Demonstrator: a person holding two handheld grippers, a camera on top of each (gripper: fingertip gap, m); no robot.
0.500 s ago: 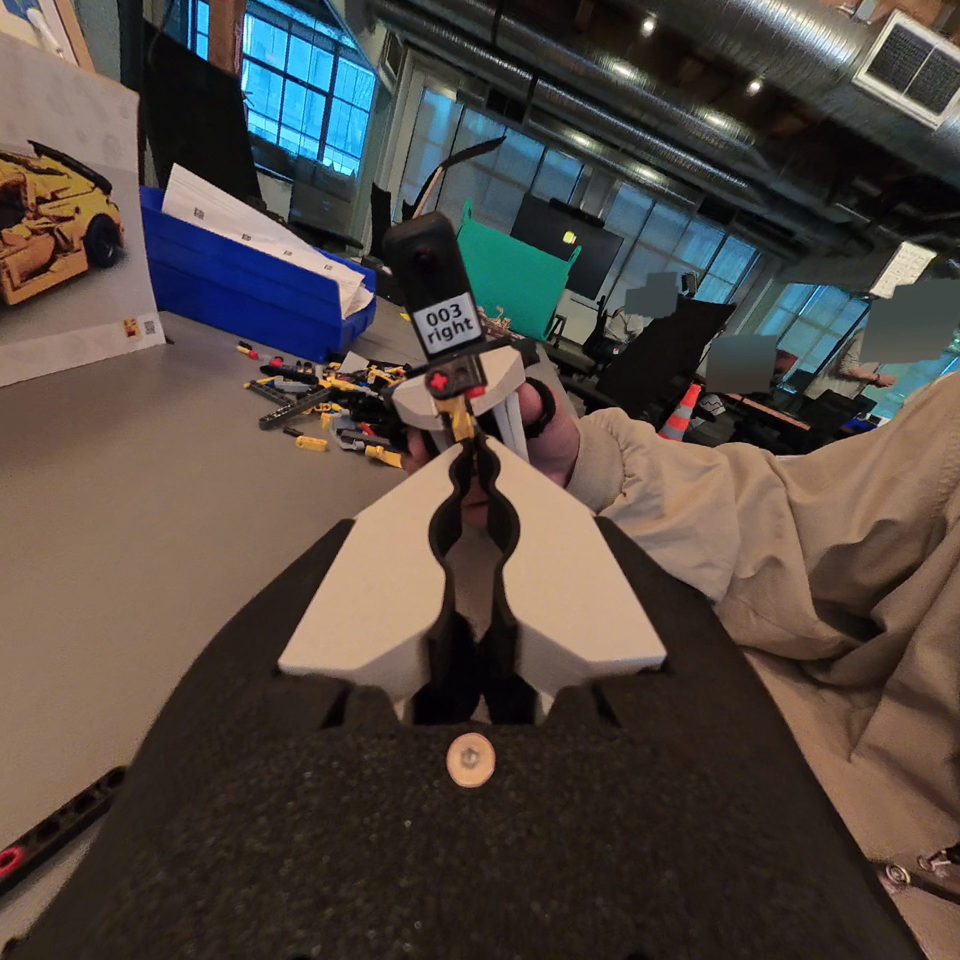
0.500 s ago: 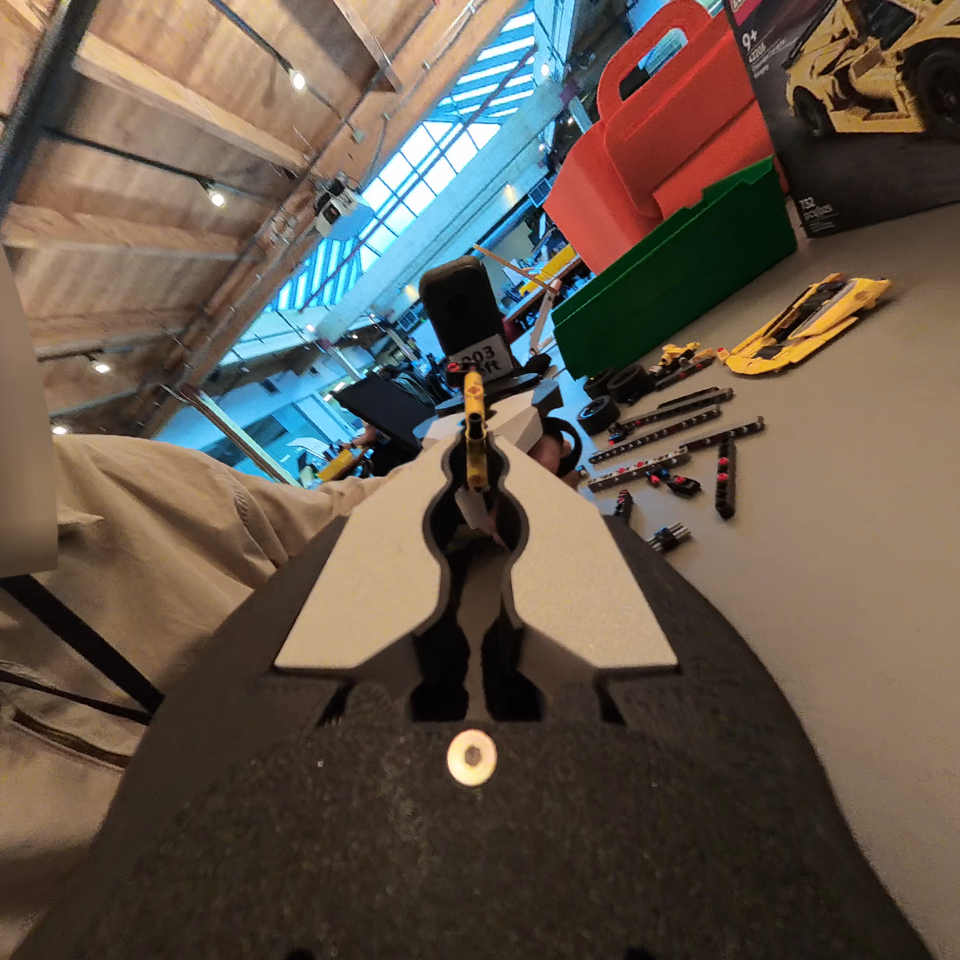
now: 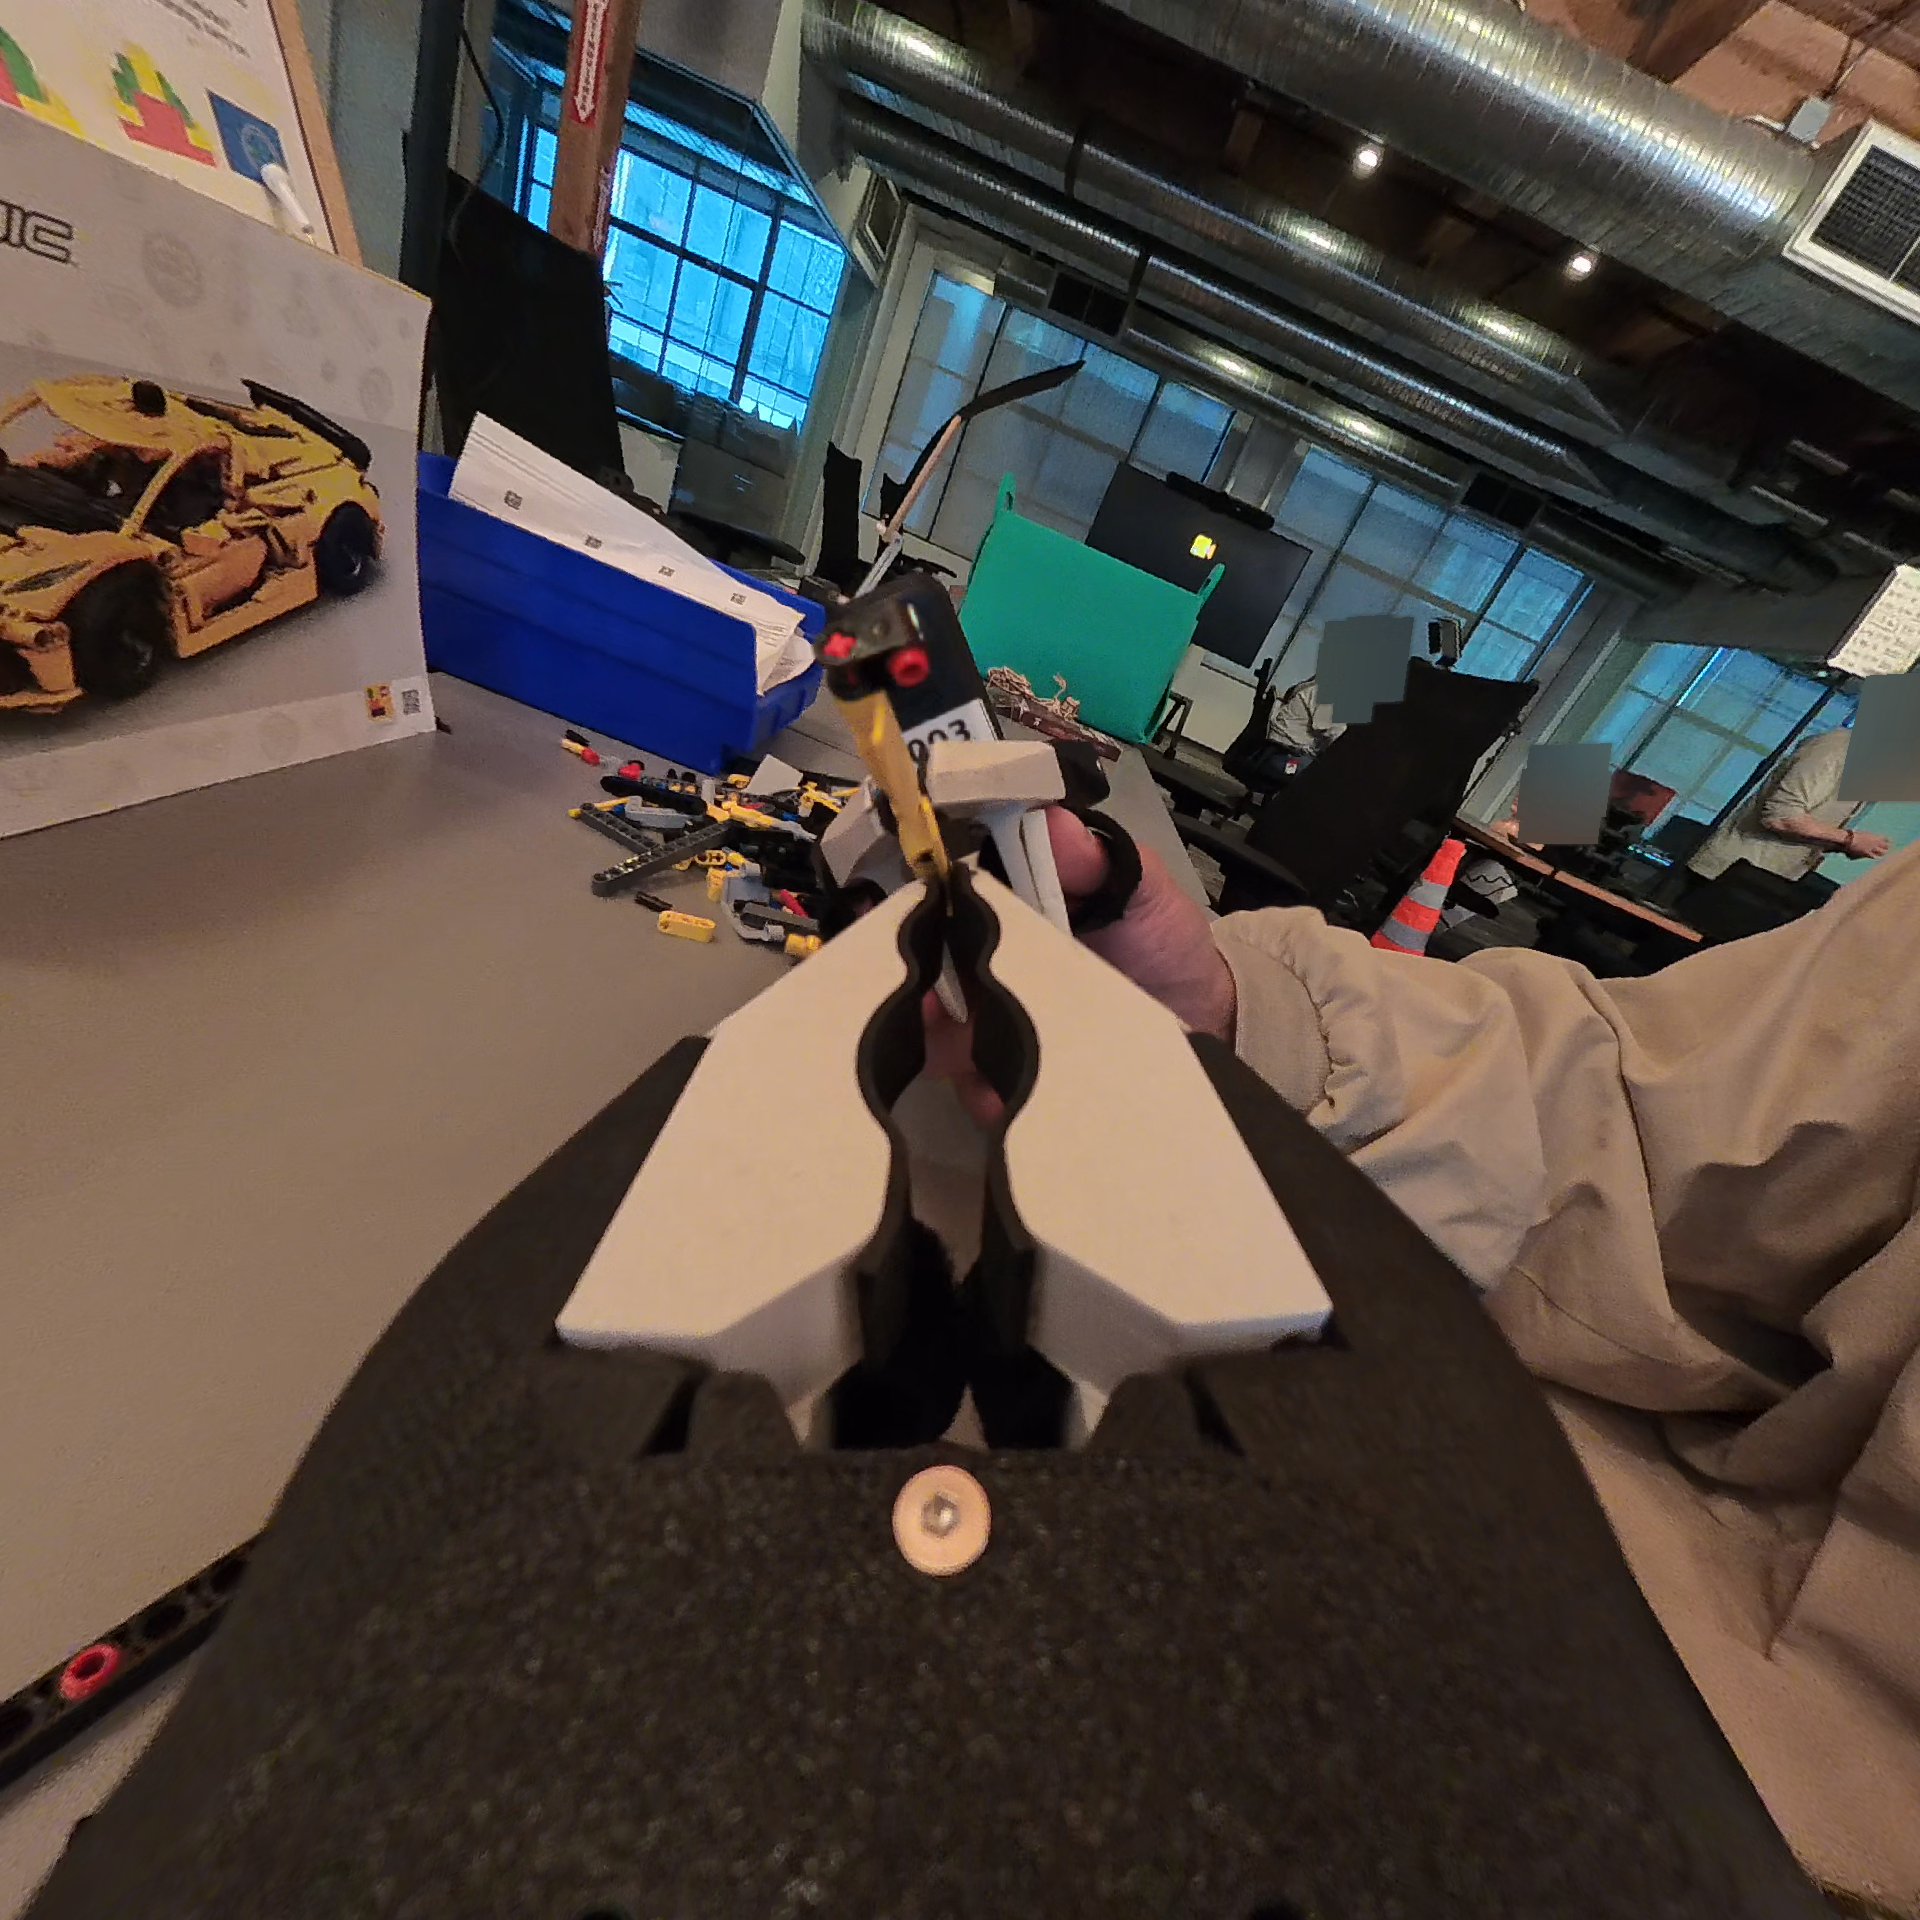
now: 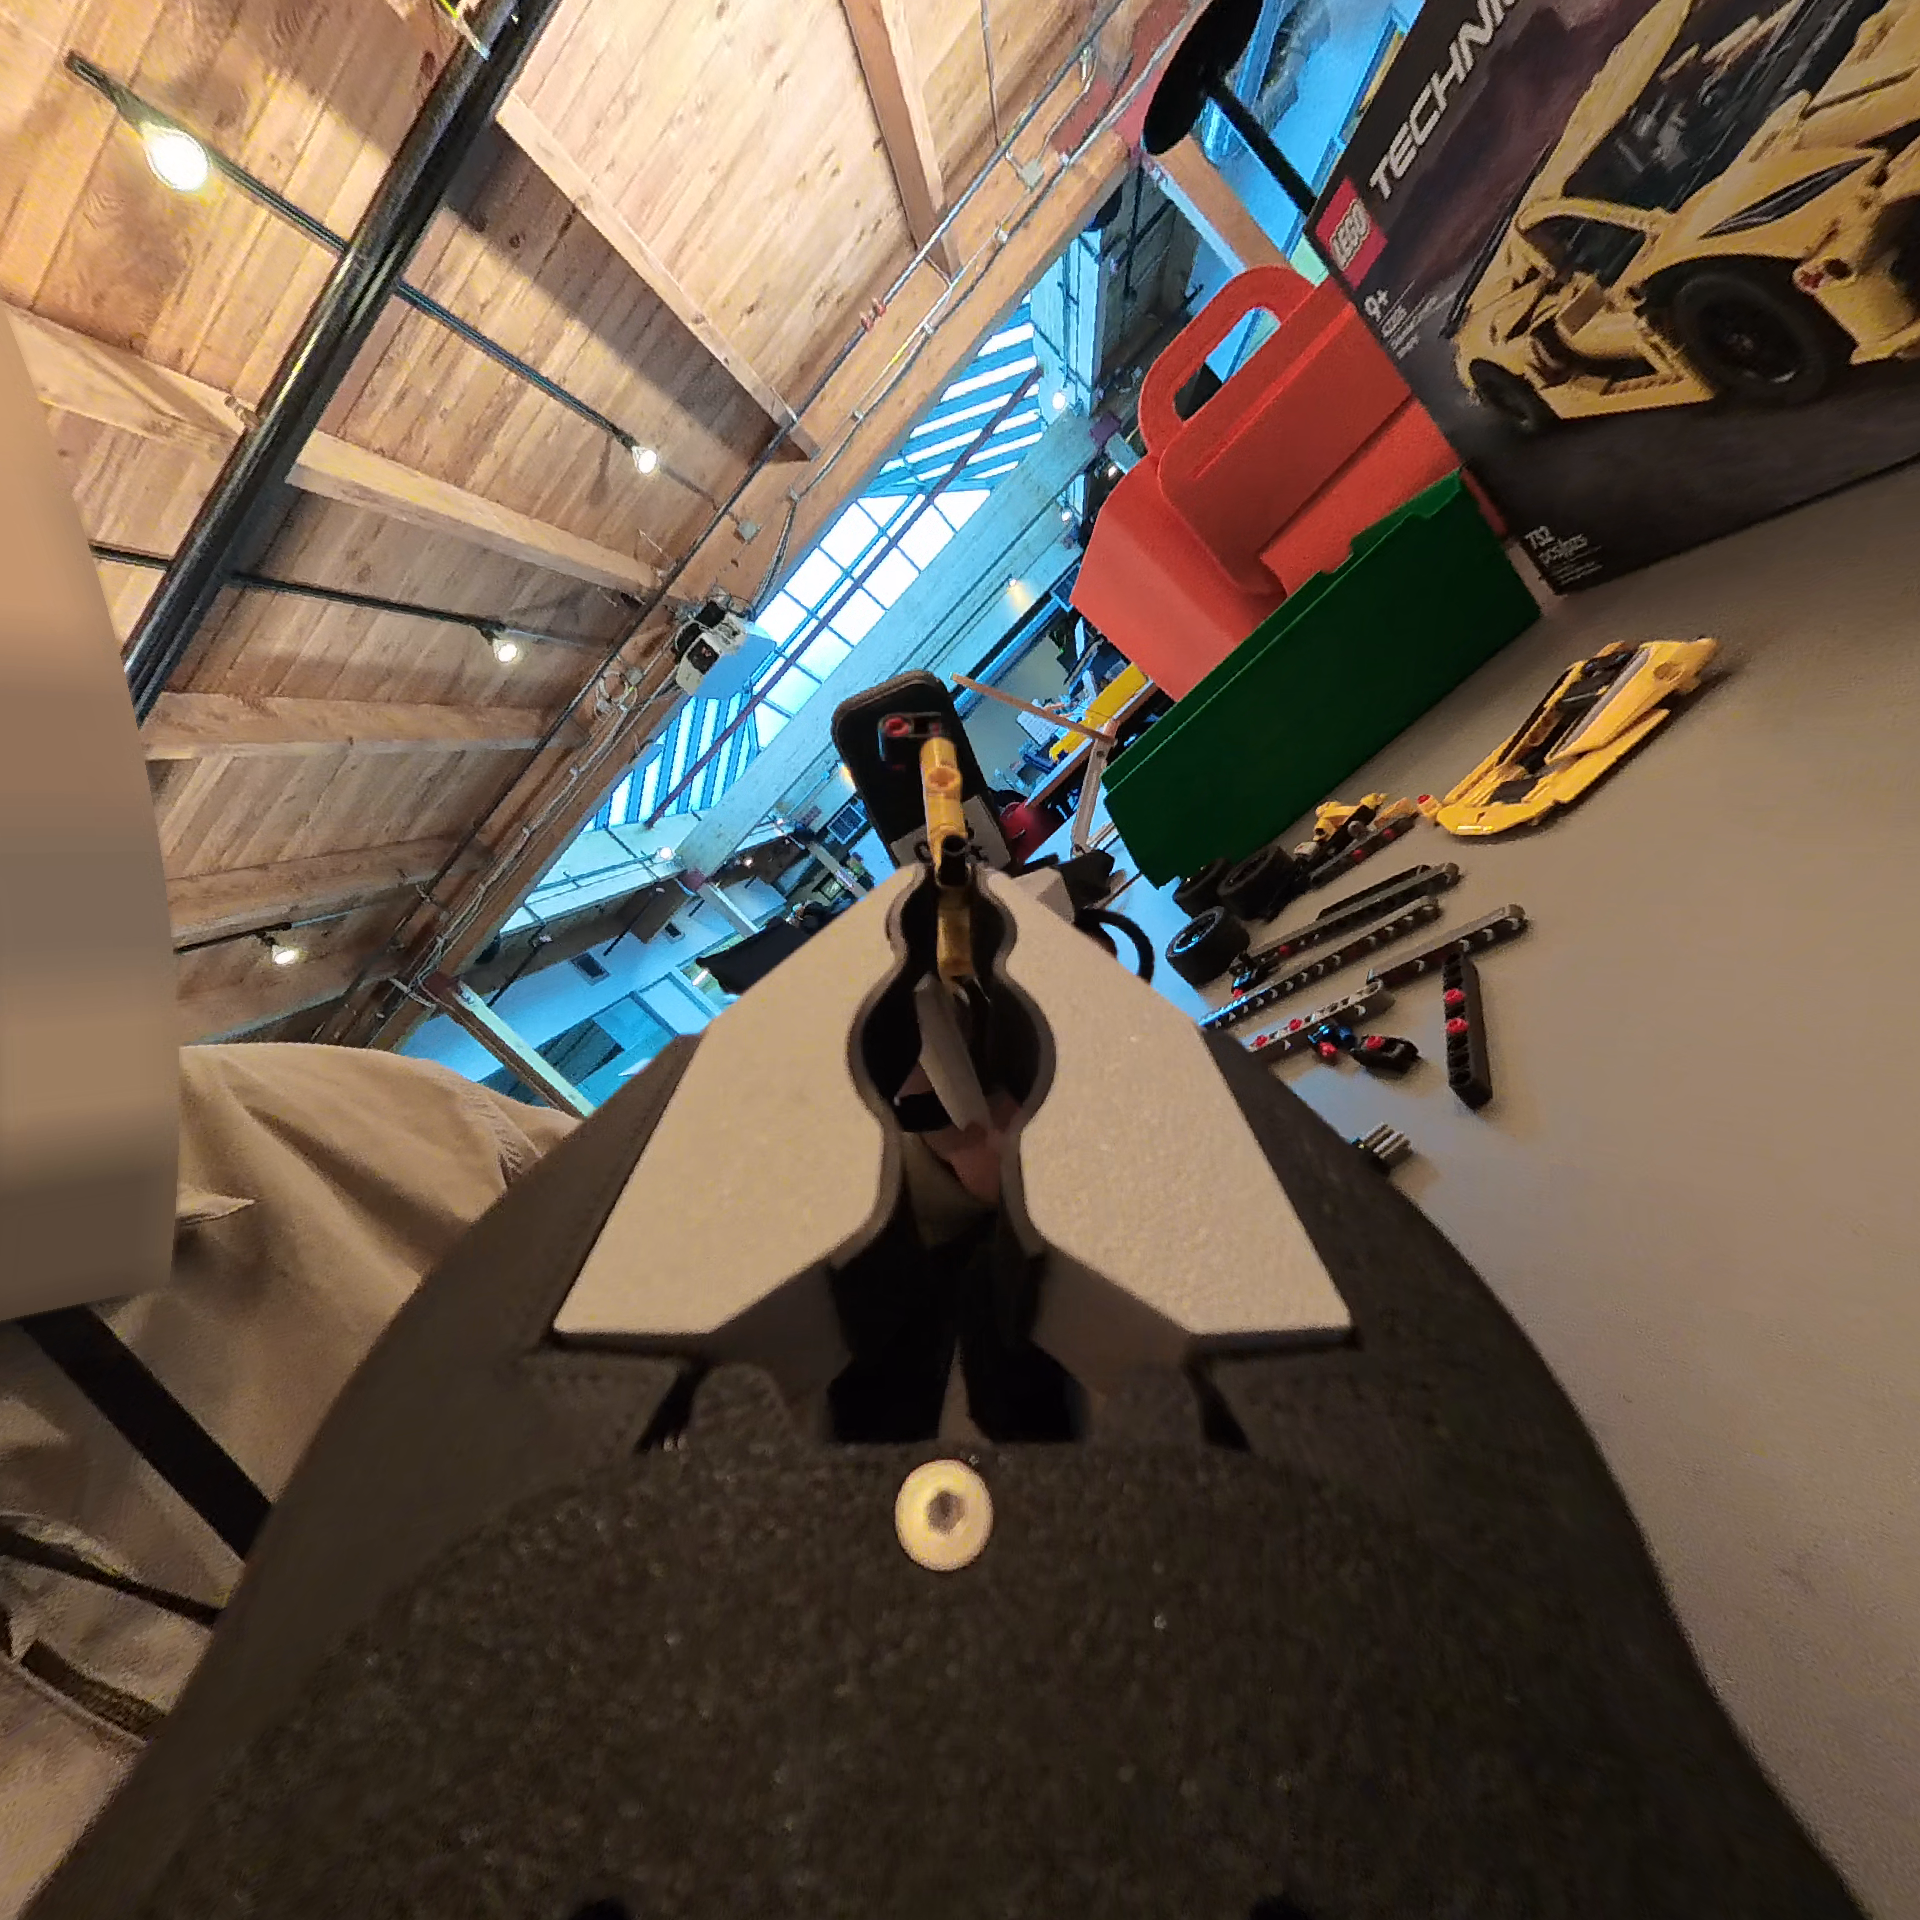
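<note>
Fingers (image 3: 831,1122) of the left gripper (image 3: 940,894) are pressed together at the tips, pinching the low end of a yellow beam (image 3: 902,795). That beam rises tilted up and to the left, and a black piece with red pins (image 3: 871,642) sits at its top. Just behind it is the right gripper (image 3: 987,821), held in a hand (image 3: 1143,925) with a beige sleeve (image 3: 1558,1122).

Right wrist view: right gripper (image 4: 951,883) fingers (image 4: 790,1132) nearly meet at the tips, with the same yellow beam (image 4: 943,821) standing between them. Whether they clamp it or merely flank it cannot be told. Beyond it stands the left gripper's black camera body.

Both grippers are held up above the grey tabletop (image 3: 260,1039).

Around them, left view:
- loose pile of black, yellow and grey parts (image 3: 717,831) on the tabletop, well beyond the fingers
- blue bin (image 3: 582,623) holding white paper sheets, behind the pile
- instruction booklet (image 3: 197,499) with a yellow car picture, standing at far left
- black beam with a red pin (image 3: 94,1673) at the lower left edge

Right view:
- row of black beams (image 4: 1371,956) laid side by side, with black wheels (image 4: 1226,904) at their far end
- yellow car panel (image 4: 1579,727) lying flat beyond them
- green bin (image 4: 1340,707), red bin (image 4: 1247,488) behind it, kit box (image 4: 1662,260) at top right
</note>
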